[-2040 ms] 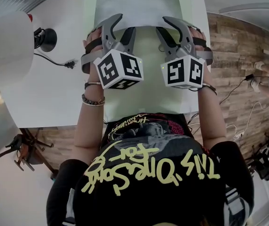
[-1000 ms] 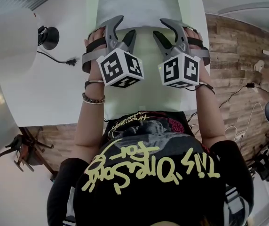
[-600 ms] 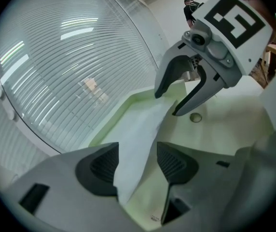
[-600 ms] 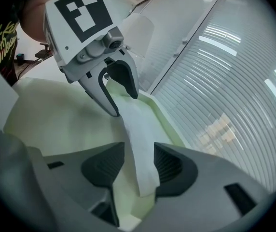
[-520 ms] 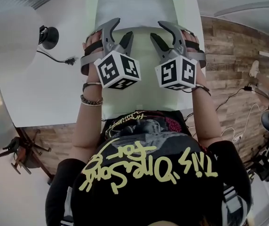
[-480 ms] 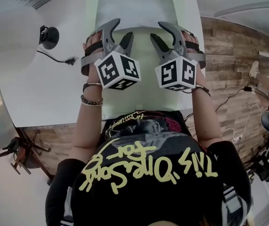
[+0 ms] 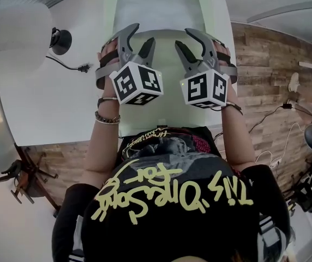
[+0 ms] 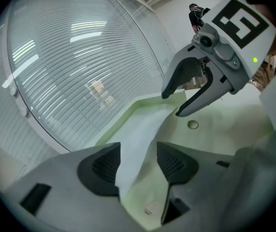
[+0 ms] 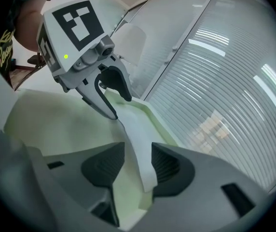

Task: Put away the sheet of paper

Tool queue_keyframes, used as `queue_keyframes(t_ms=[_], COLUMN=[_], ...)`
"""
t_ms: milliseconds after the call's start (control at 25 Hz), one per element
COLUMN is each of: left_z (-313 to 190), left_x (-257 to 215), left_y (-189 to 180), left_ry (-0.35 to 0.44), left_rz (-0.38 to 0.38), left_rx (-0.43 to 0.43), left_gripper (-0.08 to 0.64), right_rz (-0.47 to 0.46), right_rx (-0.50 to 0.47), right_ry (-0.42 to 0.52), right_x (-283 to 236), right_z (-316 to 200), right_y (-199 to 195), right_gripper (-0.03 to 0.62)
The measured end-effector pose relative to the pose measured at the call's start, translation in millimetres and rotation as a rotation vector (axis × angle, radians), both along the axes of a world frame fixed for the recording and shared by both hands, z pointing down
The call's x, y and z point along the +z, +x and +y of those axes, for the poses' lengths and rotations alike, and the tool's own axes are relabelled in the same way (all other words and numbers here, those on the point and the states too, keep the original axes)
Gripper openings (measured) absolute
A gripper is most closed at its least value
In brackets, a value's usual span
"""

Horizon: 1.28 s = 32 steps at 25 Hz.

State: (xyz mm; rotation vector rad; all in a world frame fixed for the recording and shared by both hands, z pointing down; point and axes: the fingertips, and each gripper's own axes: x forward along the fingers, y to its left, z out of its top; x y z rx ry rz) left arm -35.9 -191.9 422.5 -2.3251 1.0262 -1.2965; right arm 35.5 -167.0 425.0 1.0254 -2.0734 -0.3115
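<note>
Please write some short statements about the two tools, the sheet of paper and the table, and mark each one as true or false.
1. The left tool has its jaws apart, with an edge of the sheet of paper between them. True.
2. The right tool is shut tight on the sheet. False: its jaws stand apart around the edge.
3. The sheet lies on a pale green mat. True.
4. The black cable lies right of the mat. False: it lies on the white table, at the left.

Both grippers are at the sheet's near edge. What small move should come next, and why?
Probably close both at once: the left gripper and right gripper each have their jaws apart, with the lifted edge of the sheet of paper standing between them, not yet gripped.
</note>
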Motion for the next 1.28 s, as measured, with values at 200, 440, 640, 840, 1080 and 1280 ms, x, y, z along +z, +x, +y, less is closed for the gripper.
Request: queue_keyframes(t_ms=[200,440,640,840,1080,1280], left_z=[4,7,12,14,20,24], left_x=[-5,-9,-17,-25,-37,-45], left_y=[-2,-4,-5,-7,-7,-11], left_ry=[-0.004,0.004,0.011,0.023,0.036,0.042], left_rz=[0.046,0.082,0.135,0.187,0.266,0.321], left_rx=[-0.023,-0.040,-0.063,-0.094,-0.119,-0.142], left_gripper=[0.238,0.238,0.238,0.238,0.236,0.206], right_rz=[-0.056,-0.119,-0.181,-0.220,-0.282,-0.328], right_rx=[0.027,0.044,0.069,0.094,0.097,0.130], right_ry=[0.007,0.023,0.059,0.097,0.121,0.136], right_x=[-8,-18,-32,-43,-60,-62], right_z=[4,8,11,12,17,23], right_y=[-1,-2,-3,-1,-2,1], right_gripper=[0.176,0.175,0.167,0.149,0.137,0.125])
